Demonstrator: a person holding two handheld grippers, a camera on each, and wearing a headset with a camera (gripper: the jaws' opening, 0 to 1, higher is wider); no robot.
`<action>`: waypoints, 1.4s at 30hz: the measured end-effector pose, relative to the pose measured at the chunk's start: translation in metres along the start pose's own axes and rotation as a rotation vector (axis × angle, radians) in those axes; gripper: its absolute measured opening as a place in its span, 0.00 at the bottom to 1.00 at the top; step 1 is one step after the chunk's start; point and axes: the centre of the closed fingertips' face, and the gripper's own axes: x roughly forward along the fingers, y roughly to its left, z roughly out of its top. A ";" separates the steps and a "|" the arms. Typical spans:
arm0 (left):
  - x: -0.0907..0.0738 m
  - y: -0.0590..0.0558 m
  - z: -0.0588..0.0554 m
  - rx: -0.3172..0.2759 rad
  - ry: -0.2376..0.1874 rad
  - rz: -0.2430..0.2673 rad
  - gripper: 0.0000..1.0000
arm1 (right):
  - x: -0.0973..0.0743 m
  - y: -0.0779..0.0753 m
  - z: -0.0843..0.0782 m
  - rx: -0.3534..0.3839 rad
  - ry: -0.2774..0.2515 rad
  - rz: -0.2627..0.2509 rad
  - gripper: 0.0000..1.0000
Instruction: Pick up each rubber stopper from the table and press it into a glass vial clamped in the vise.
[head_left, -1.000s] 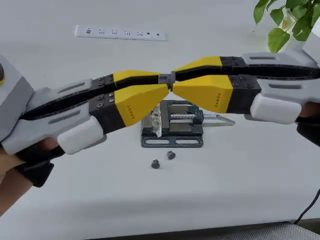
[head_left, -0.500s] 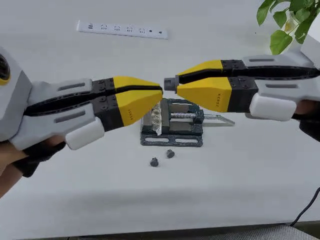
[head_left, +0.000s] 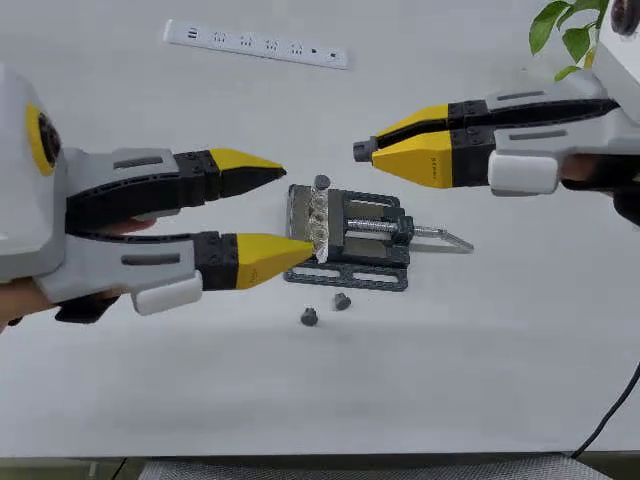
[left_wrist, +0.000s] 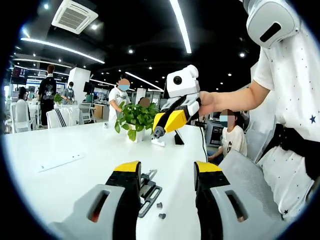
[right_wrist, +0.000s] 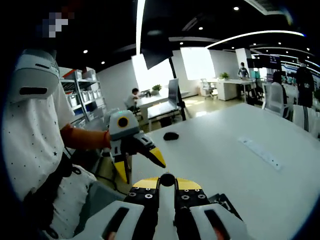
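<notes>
1. The table (head_left: 480, 380) is white and smooth. A stopper fumbled from this height would probably bounce and roll away across it.
2. The left gripper (head_left: 297, 212) reaches in from 9 o'clock of the vise, roughly level. Its jaws are spread wide and hold nothing, and the lower tip sits just in front of the glass. A careless swing could knock a vial.
3. The right gripper (head_left: 372, 150) comes in from 2 o'clock, raised above the vise, with its jaws pinching a rubber stopper (head_left: 360, 153) at their very tips. So shallow a hold may let the stopper twist or pop out under pressing force.
4. The vise (head_left: 370, 262) sits mid-table.
5. The glass vials (head_left: 318, 228) stand clamped in a row at the vise's 9 o'clock end. The one at 12 o'clock appears capped by a seated stopper (head_left: 322, 182). An off-axis push could crack or tilt them.
6. The loose stoppers (head_left: 309, 316) lie at 6 o'clock of the vise.
</notes>
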 end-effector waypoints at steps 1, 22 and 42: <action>0.000 0.001 -0.004 0.011 0.011 0.004 0.46 | 0.002 -0.003 -0.002 0.002 0.015 0.001 0.06; 0.012 0.016 -0.068 0.060 0.189 0.060 0.91 | 0.049 -0.093 -0.068 -0.164 0.552 -0.080 0.06; 0.005 0.022 -0.089 0.052 0.211 0.065 0.99 | 0.084 -0.112 -0.116 -0.234 0.797 -0.065 0.06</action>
